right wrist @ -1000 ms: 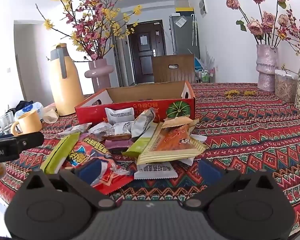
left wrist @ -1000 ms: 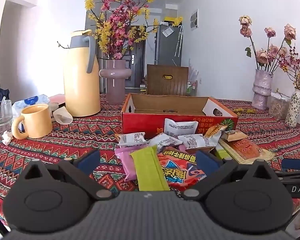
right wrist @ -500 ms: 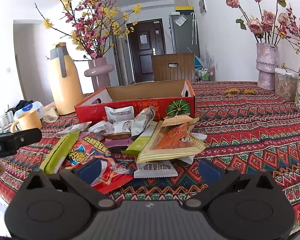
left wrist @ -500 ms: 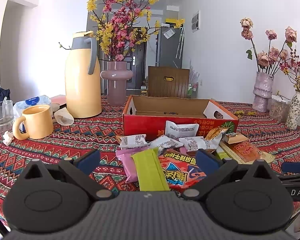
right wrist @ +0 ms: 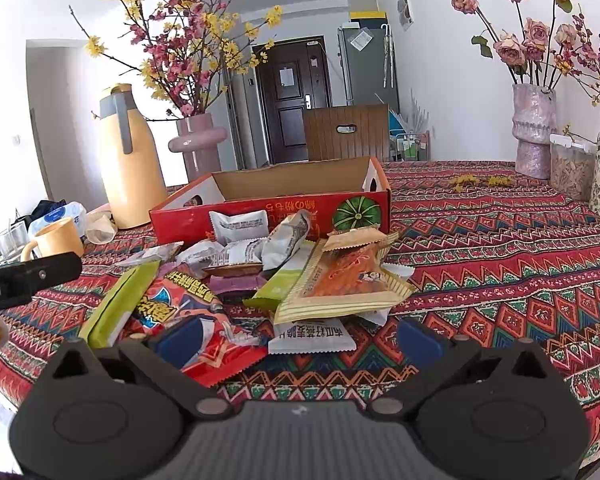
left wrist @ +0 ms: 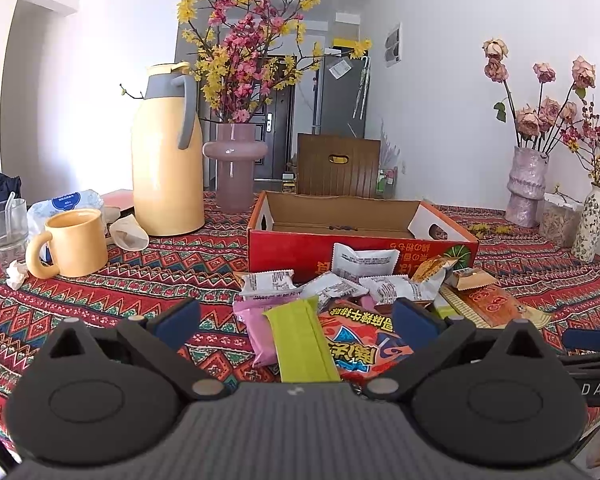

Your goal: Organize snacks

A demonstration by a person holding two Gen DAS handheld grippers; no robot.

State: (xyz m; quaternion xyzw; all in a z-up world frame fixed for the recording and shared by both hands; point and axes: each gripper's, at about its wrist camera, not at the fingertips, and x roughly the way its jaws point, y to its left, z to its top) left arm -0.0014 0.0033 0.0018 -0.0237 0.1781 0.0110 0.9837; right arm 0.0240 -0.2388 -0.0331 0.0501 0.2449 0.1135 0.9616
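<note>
A pile of snack packets lies on the patterned tablecloth in front of an open red cardboard box (left wrist: 300, 246), also seen in the right wrist view (right wrist: 260, 210). The pile holds a green bar (left wrist: 300, 340), a pink packet (left wrist: 256, 320), a red chip bag (left wrist: 356, 344), white wrappers (left wrist: 364, 260) and an orange-yellow packet (right wrist: 340, 284). My left gripper (left wrist: 296, 320) is open and empty, just short of the green bar. My right gripper (right wrist: 296, 336) is open and empty, near the red bag (right wrist: 196, 316) and a white packet (right wrist: 312, 336).
A yellow thermos jug (left wrist: 166, 152), a yellow mug (left wrist: 74, 242), a glass (left wrist: 4, 224) and a pink flower vase (left wrist: 234, 168) stand at the left. Vases (right wrist: 534, 132) and a jar (right wrist: 572, 168) stand at the right. A wooden chair back (left wrist: 338, 166) is behind the box.
Both grippers have risen and edged slightly toward the pile. Both stay open. No packet has moved.
</note>
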